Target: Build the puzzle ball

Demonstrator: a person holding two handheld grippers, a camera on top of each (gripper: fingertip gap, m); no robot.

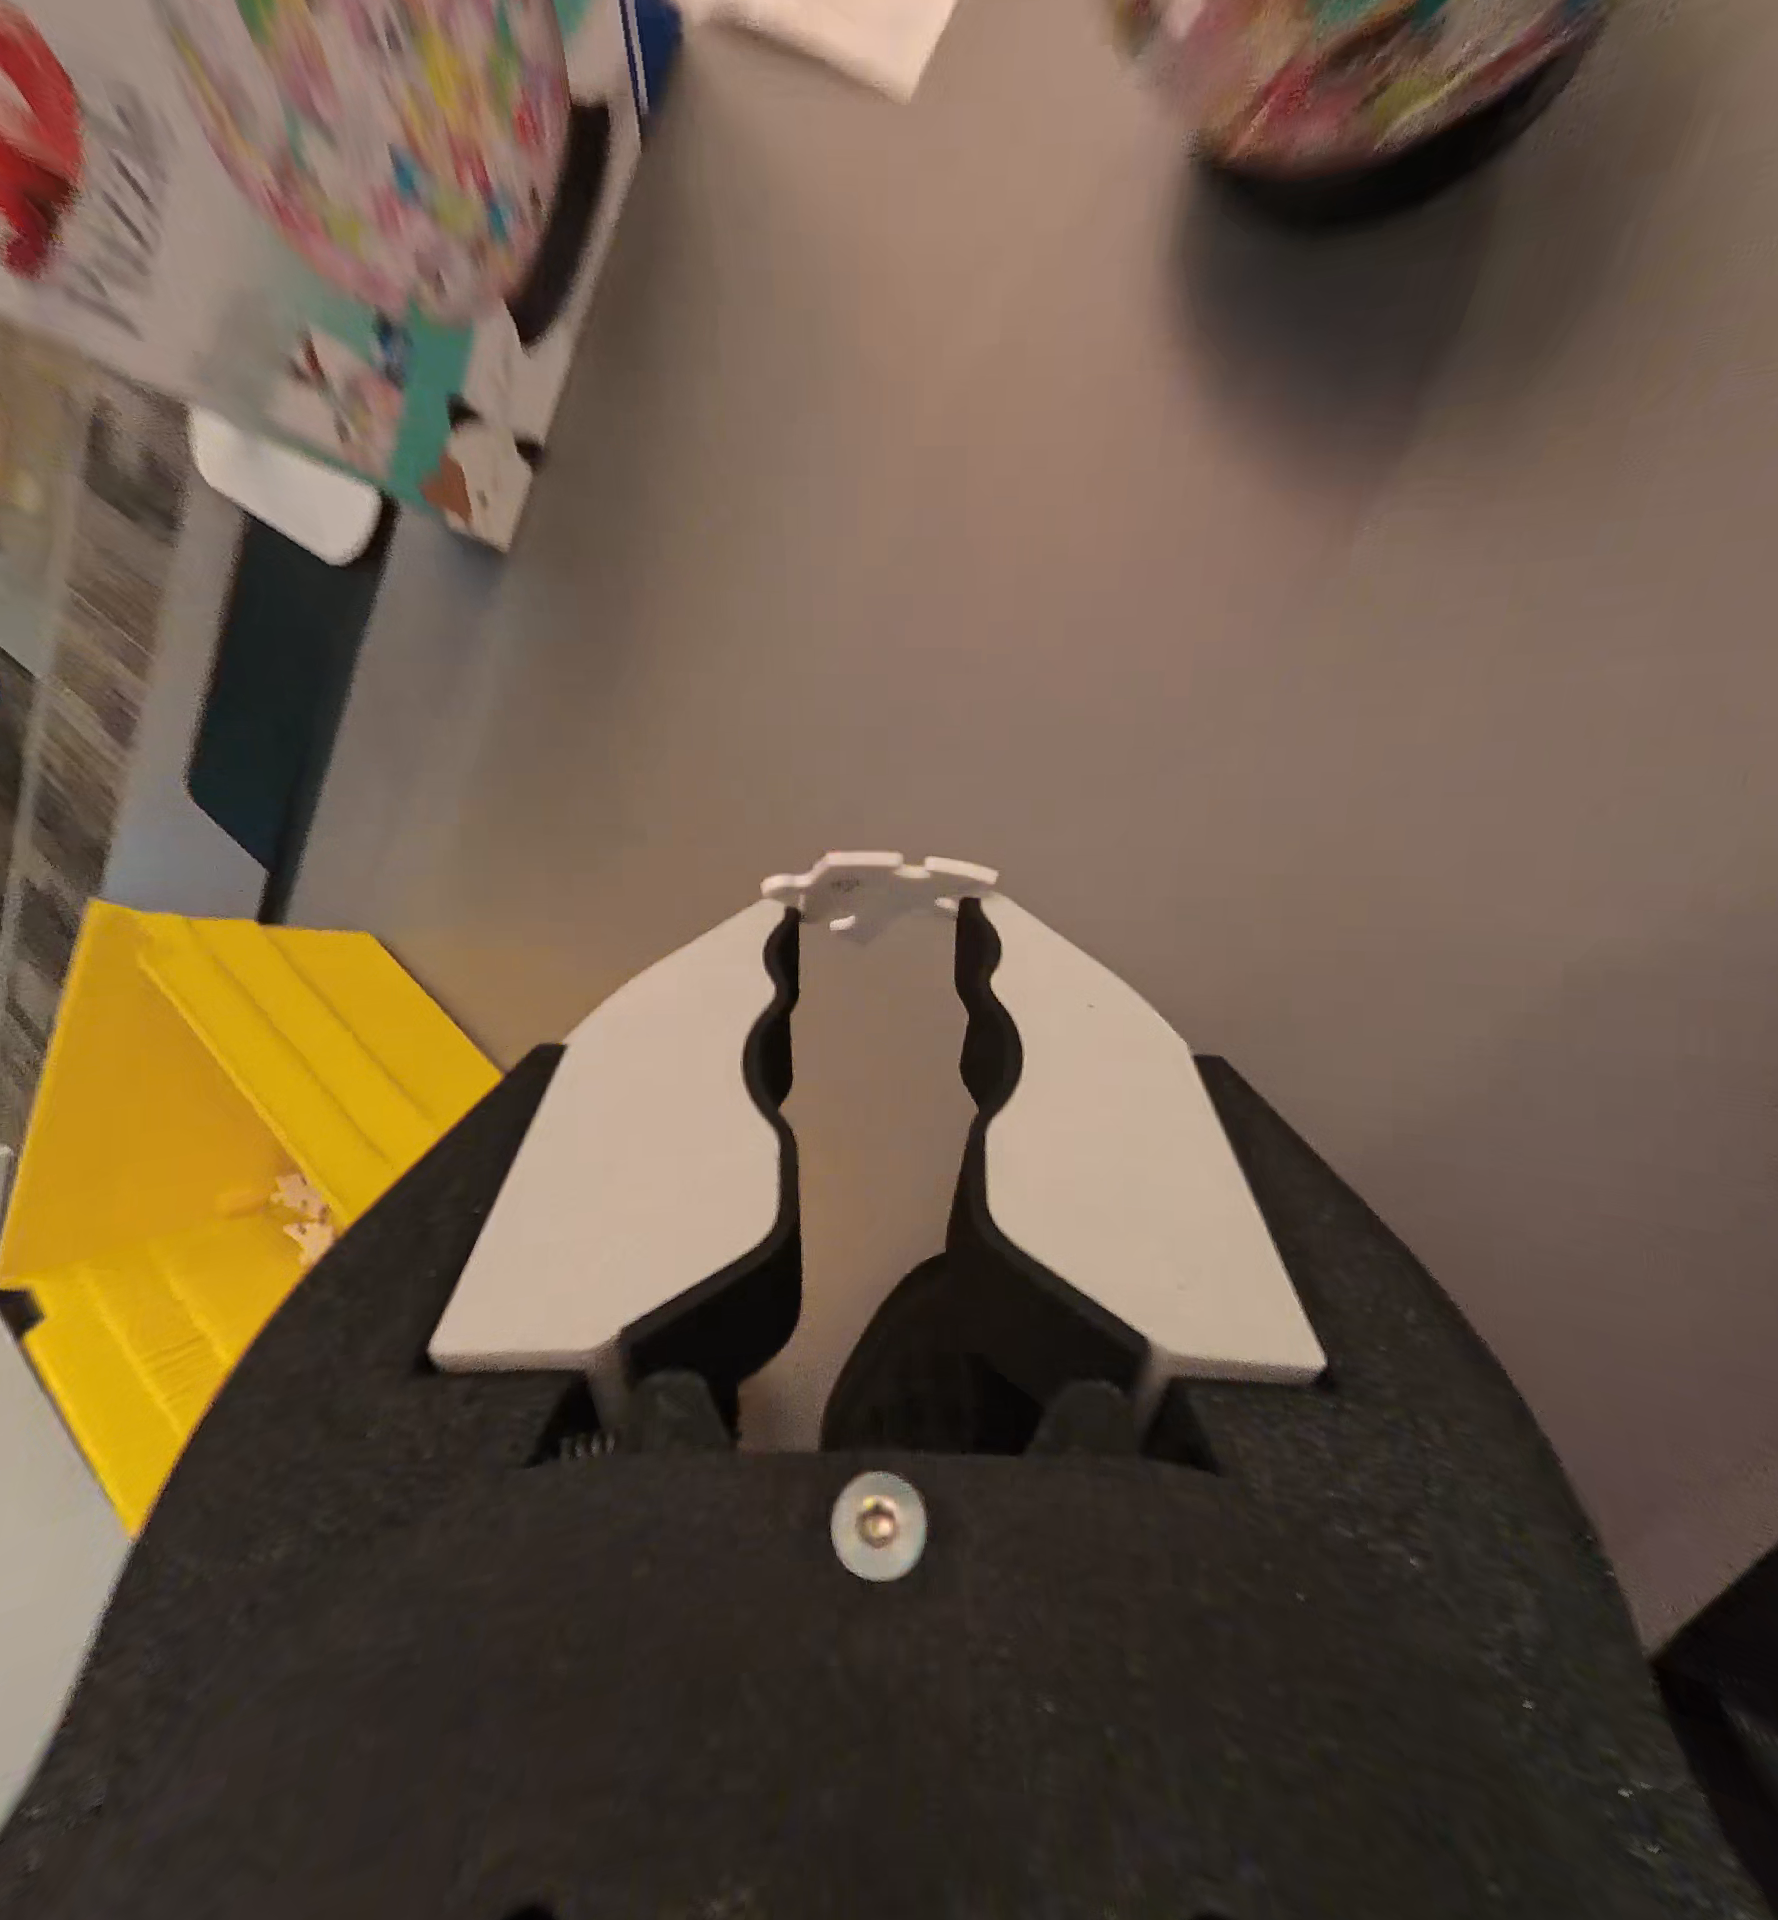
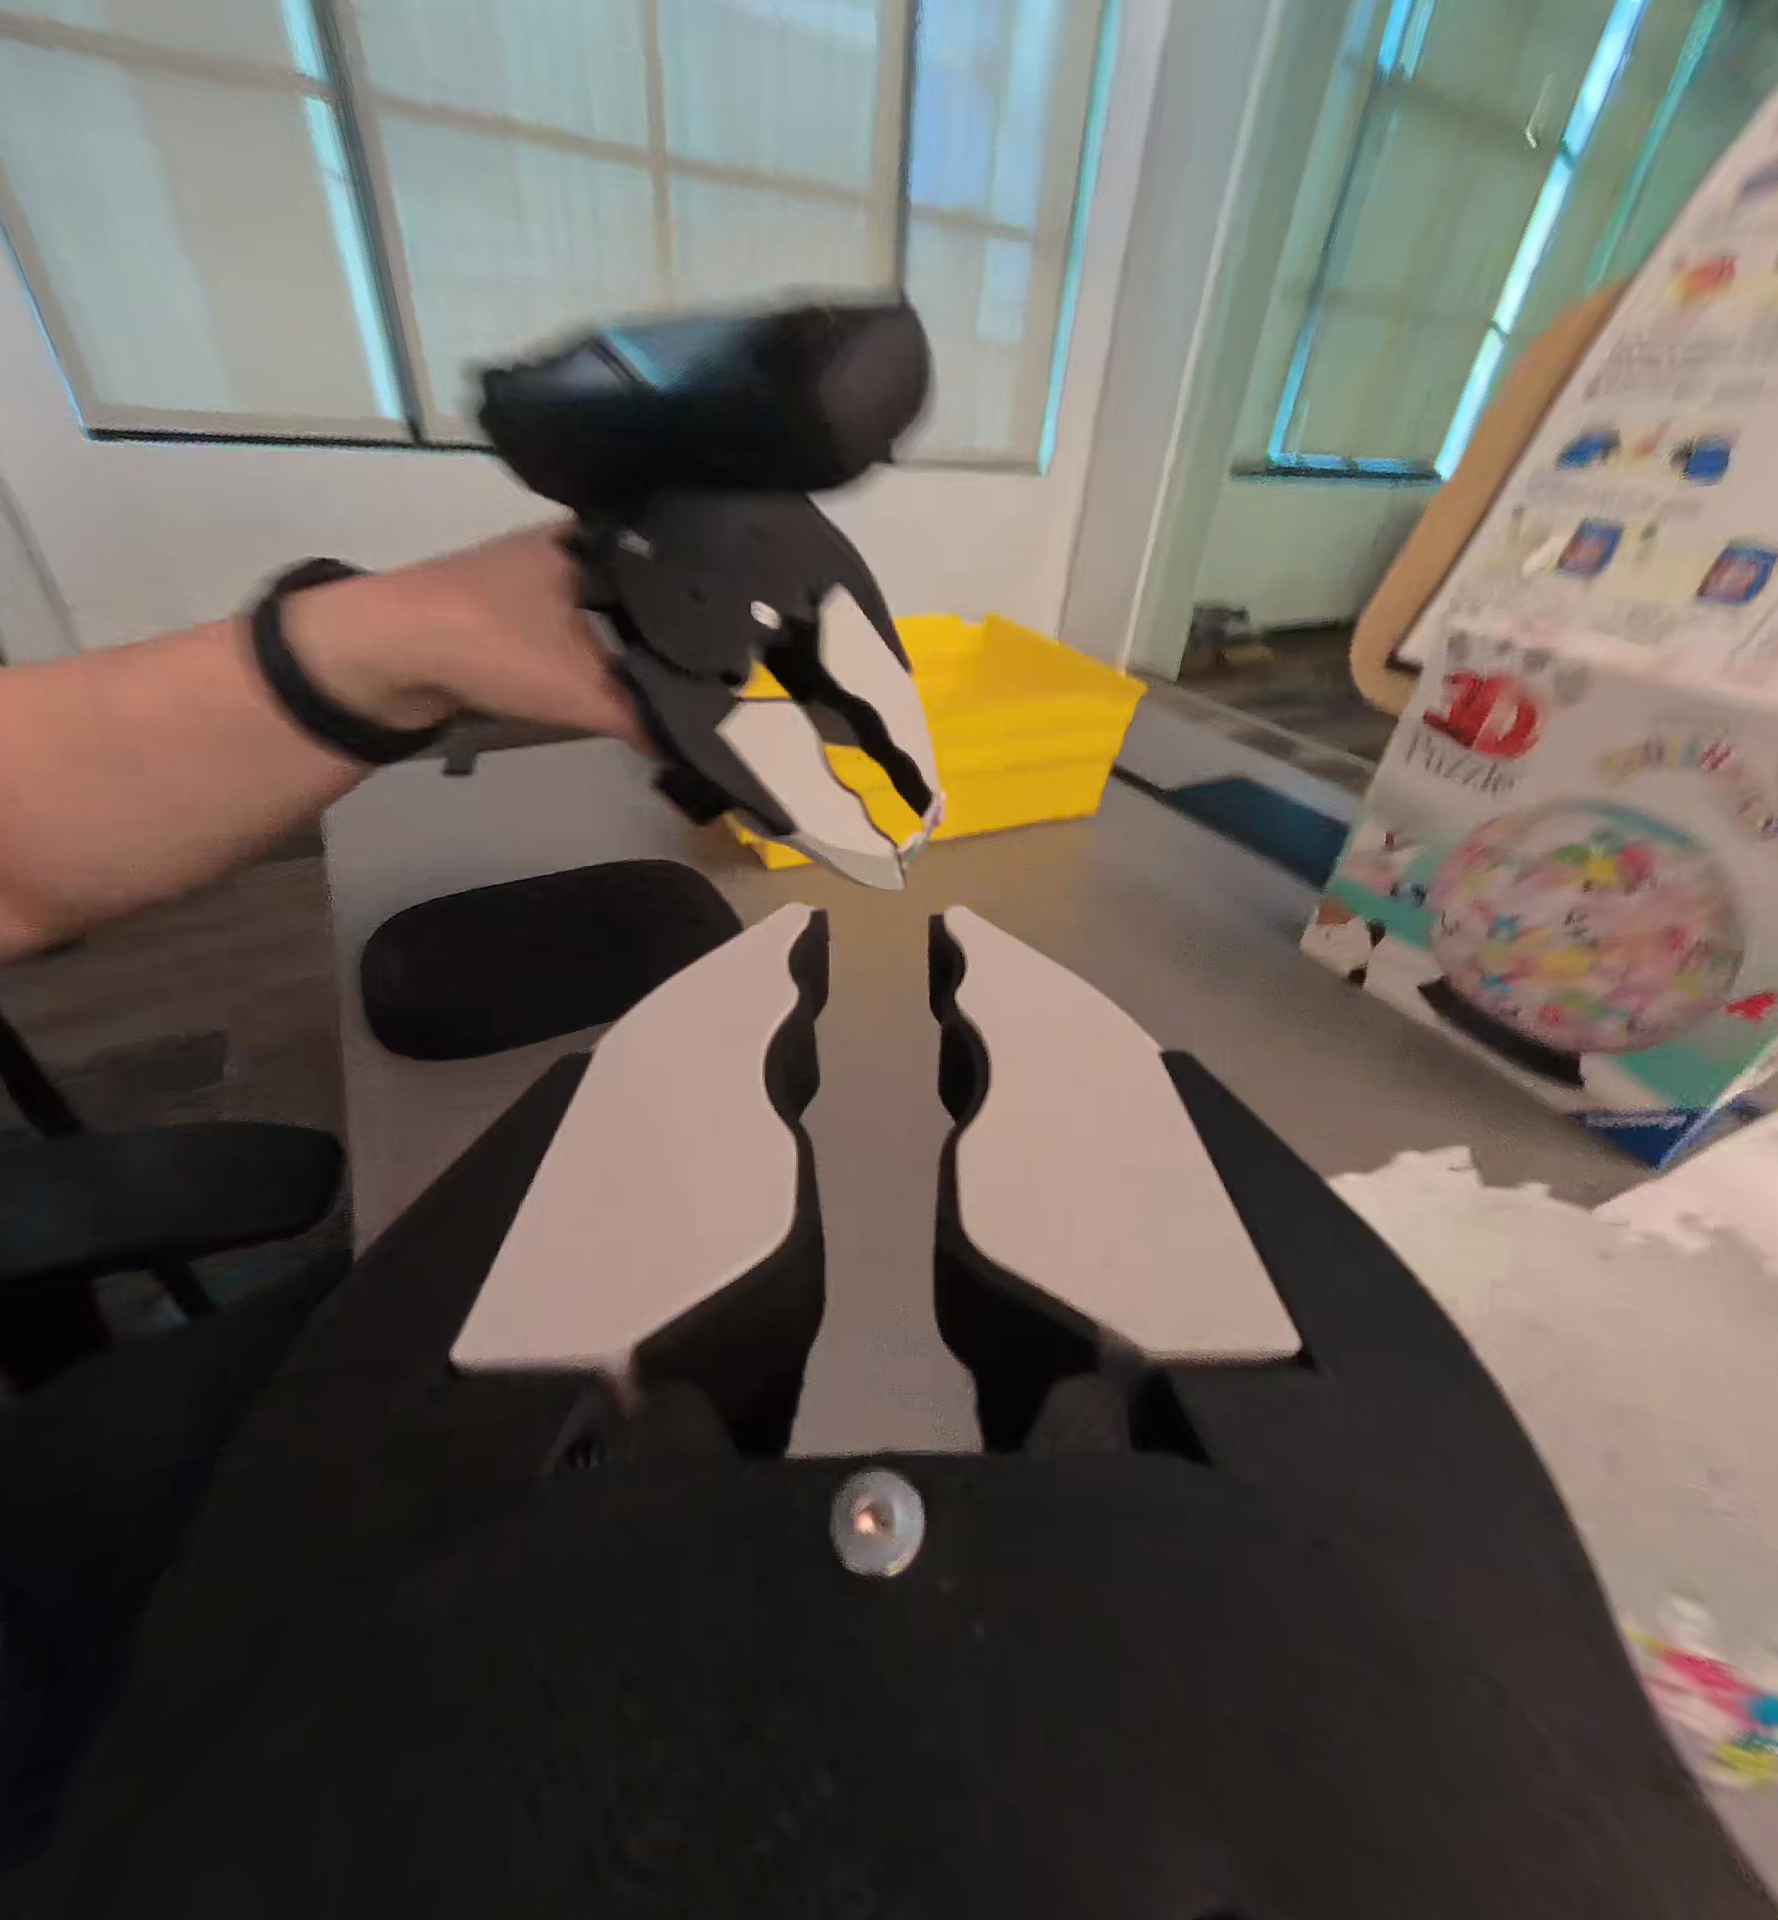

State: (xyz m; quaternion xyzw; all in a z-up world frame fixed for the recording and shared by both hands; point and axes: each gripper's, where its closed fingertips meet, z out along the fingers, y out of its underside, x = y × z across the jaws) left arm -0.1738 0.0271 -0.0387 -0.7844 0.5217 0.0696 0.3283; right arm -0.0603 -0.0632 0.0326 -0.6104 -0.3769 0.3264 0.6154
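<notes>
Left tongs [image 1: 880,909] pinch a white puzzle piece [image 1: 880,888] above the grey worktop [image 1: 968,520]; right tongs [image 2: 877,920] gape empty.

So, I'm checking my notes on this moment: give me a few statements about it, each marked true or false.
1. The left gripper holds a puzzle piece at its fingertips. True.
2. The right gripper holds a piece. False: its jaws stand apart with nothing between them.
3. The yellow tray has a few pieces in it. True.
4. The puzzle box lies flat. False: it stands upright on the table.
</notes>
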